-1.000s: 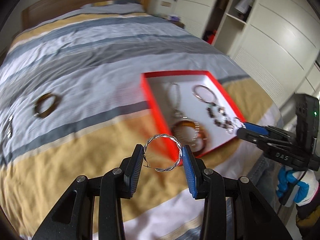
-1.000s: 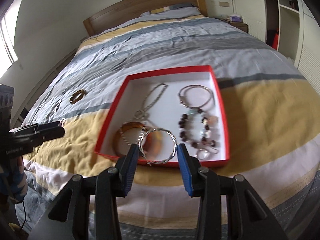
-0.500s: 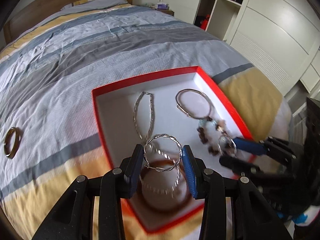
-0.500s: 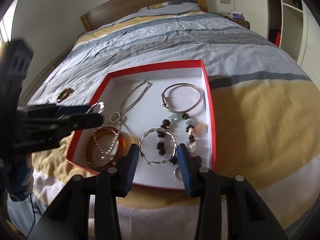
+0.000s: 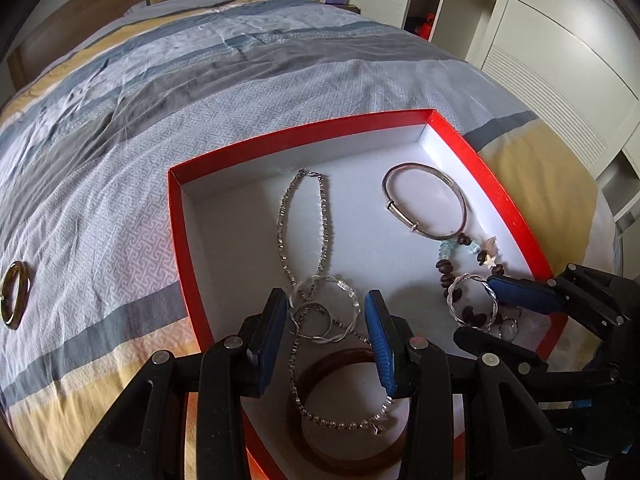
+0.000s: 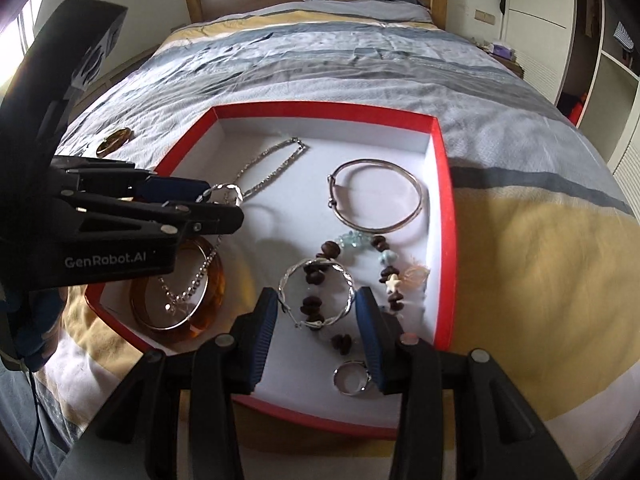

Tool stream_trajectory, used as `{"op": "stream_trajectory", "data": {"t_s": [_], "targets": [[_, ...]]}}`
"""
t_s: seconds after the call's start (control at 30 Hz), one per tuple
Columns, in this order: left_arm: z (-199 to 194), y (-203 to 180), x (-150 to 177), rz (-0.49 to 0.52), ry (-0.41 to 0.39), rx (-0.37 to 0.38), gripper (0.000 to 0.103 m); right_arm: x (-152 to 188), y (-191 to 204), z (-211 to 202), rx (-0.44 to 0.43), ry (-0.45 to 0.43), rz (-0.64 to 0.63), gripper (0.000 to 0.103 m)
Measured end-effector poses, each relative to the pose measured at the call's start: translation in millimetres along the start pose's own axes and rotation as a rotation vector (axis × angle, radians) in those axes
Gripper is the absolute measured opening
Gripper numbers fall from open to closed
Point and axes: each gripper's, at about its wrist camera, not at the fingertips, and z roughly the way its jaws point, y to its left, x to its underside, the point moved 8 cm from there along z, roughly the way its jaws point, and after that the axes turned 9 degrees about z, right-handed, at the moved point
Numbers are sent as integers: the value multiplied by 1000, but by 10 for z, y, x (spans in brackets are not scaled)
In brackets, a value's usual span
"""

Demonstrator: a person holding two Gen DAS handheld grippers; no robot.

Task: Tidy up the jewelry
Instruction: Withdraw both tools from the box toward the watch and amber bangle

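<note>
Pinching one twisted silver hoop each, left gripper and right gripper hover over the red tray.

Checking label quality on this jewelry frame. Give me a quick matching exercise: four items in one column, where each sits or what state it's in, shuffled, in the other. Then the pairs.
Items
1. amber bangle
2. plain silver bangle
3. small silver ring
4. gold bangle

Places
A. on the bedspread, outside the red box
B. near left corner of the box, a chain across it
C. far right part of the box floor
D. near edge of the box, by the right gripper

Pairs: 1-B, 2-C, 3-D, 4-A
</note>
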Motion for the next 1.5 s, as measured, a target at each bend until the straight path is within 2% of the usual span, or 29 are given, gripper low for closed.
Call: {"op": "stream_trajectory", "data": {"t_s": [0.17, 0.3, 0.5, 0.7, 0.97, 1.2, 1.5], "targets": [[-94, 11, 2, -21, -3, 3, 54, 35, -46, -86, 7, 8, 25, 40], [-268, -12, -6, -34, -24, 19, 56, 92, -77, -203, 18, 7, 36, 42], [-736, -48, 41, -61, -99, 16, 61, 127, -61, -507, 30, -29, 63, 43], [-1257, -49, 287, -73, -153, -29, 61, 189, 54, -912, 15, -86, 92, 43], [-1892, 162, 842, -140, -184, -141, 75, 277, 380, -1409, -5, -156, 90, 43], [-2474, 389, 1336, -194, -244, -237, 78, 344, 733, -1761, -23, -208, 83, 43], [-3169, 628, 1960, -280, -315, -423, 84, 520, 1334, -2085, -59, -247, 32, 43]]}}
